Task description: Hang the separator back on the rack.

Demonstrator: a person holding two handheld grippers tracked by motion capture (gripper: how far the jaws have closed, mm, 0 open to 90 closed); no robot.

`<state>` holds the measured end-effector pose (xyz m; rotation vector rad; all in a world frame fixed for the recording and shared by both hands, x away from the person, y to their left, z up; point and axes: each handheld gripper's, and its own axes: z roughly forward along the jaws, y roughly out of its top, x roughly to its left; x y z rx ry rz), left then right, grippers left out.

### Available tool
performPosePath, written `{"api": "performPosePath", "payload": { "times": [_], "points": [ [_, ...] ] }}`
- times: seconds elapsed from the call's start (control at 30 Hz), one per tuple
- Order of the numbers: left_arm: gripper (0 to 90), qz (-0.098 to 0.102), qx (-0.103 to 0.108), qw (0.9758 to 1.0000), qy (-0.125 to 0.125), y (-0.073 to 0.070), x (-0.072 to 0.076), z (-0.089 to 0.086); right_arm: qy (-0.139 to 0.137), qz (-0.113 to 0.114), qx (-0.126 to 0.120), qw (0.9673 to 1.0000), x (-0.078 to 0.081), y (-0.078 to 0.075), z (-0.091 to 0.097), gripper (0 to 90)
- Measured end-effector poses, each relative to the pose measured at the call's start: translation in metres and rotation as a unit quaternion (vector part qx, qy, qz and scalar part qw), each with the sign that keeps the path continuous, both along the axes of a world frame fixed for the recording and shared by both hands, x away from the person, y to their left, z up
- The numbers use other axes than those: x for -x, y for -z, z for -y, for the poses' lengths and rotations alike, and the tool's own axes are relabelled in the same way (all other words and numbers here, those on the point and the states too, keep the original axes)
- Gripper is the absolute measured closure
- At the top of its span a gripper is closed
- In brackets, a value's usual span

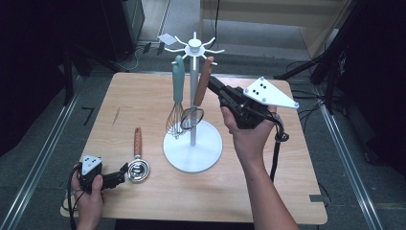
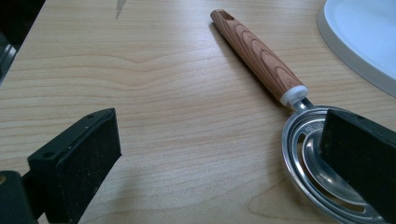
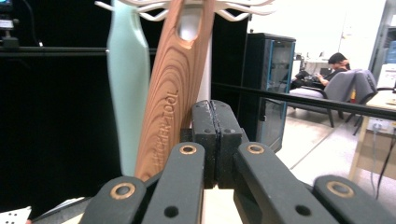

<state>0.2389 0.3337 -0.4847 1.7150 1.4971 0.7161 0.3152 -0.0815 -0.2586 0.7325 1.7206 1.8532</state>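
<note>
A white utensil stand [image 1: 193, 143] rises mid-table with a teal-handled whisk [image 1: 178, 81] and a wood-handled utensil [image 1: 204, 79] hanging from its hooks. My right gripper [image 1: 212, 82] is shut on nothing, its tips just right of that wooden handle [image 3: 168, 93]. In the right gripper view the right gripper [image 3: 215, 112] has its pads pressed together, with the teal handle [image 3: 128, 93] further left. A wood-handled slotted metal spoon [image 1: 138, 160] lies flat on the table. My left gripper [image 1: 122, 172] rests open beside its bowl [image 2: 310, 158]. One pad [image 2: 359, 163] stands over the bowl's rim.
The stand's round white base [image 2: 364, 37] lies close to the right of the spoon. A person's hands hold both grippers, and a cable [image 1: 276, 153] trails from the right one. The wooden table [image 1: 143, 96] ends near the left hand. A person sits in the room's far background.
</note>
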Motion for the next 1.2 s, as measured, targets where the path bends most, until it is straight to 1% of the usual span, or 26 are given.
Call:
{"api": "performPosePath", "payload": {
  "times": [0.1, 0.27, 0.37, 0.53, 0.73, 0.77, 0.8, 0.87, 0.9, 0.93, 0.97, 1.03, 1.1, 1.13, 1.2],
  "points": [
    [0.0, 0.001, 0.001, 1.0000, 0.000, 0.000, 0.000, 0.000, -0.005, 0.005, 0.005, 1.0000, 0.003, -0.001, -0.003, 90.0],
    [0.0, 0.001, 0.001, 1.0000, 0.001, 0.000, 0.000, 0.000, -0.010, 0.006, 0.004, 0.9999, 0.008, -0.002, -0.007, 90.0],
    [0.0, 0.001, 0.003, 1.0000, 0.002, 0.000, 0.000, 0.000, -0.013, 0.010, 0.007, 0.9998, 0.009, -0.002, -0.010, 90.0],
    [0.0, 0.002, 0.004, 1.0000, 0.001, 0.000, 0.000, 0.000, -0.011, 0.013, 0.015, 0.9997, 0.011, -0.001, -0.014, 90.0],
    [0.0, 0.001, 0.005, 1.0000, 0.003, 0.000, 0.000, -0.001, -0.001, 0.002, 0.013, 0.9999, 0.010, 0.004, -0.008, 90.0],
    [0.0, 0.001, 0.004, 1.0000, 0.002, 0.000, 0.000, 0.000, 0.001, -0.001, 0.014, 0.9999, 0.011, 0.006, -0.006, 90.0],
    [2.0, 0.003, 0.002, 1.0000, 0.000, 0.000, 0.000, 0.000, 0.004, -0.003, 0.016, 0.9999, 0.011, 0.008, -0.004, 90.0],
    [3.8, 0.003, -0.007, 1.0000, -0.005, 0.000, 0.000, 0.002, 0.006, -0.005, 0.018, 0.9998, 0.011, 0.011, -0.001, 90.0],
    [3.9, 0.004, -0.009, 1.0000, 0.000, 0.000, 0.001, 0.002, 0.008, -0.007, 0.019, 0.9998, 0.012, 0.013, 0.000, 90.0],
    [4.5, 0.007, -0.001, 1.0000, 0.007, 0.000, 0.001, 0.001, 0.010, -0.007, 0.022, 0.9997, 0.013, 0.017, 0.003, 89.9],
    [4.3, 0.006, -0.002, 0.9999, 0.008, -0.001, 0.002, 0.002, 0.012, -0.007, 0.024, 0.9996, 0.013, 0.020, 0.005, 89.5],
    [5.1, 0.007, -0.005, 0.9999, 0.009, -0.001, 0.002, 0.002, 0.016, -0.019, 0.025, 0.9994, 0.014, 0.027, 0.010, 88.9],
    [7.0, 0.008, -0.009, 0.9999, 0.009, -0.001, 0.001, 0.004, 0.019, -0.020, 0.028, 0.9992, 0.013, 0.035, 0.014, 88.2],
    [8.5, 0.007, -0.015, 0.9998, 0.009, -0.001, 0.001, 0.004, 0.022, -0.028, 0.028, 0.9990, 0.014, 0.040, 0.017, 87.7],
    [13.3, 0.009, -0.021, 0.9997, 0.004, 0.000, 0.001, 0.006, 0.024, -0.036, 0.029, 0.9986, 0.014, 0.048, 0.021, 86.8]
  ]
}}
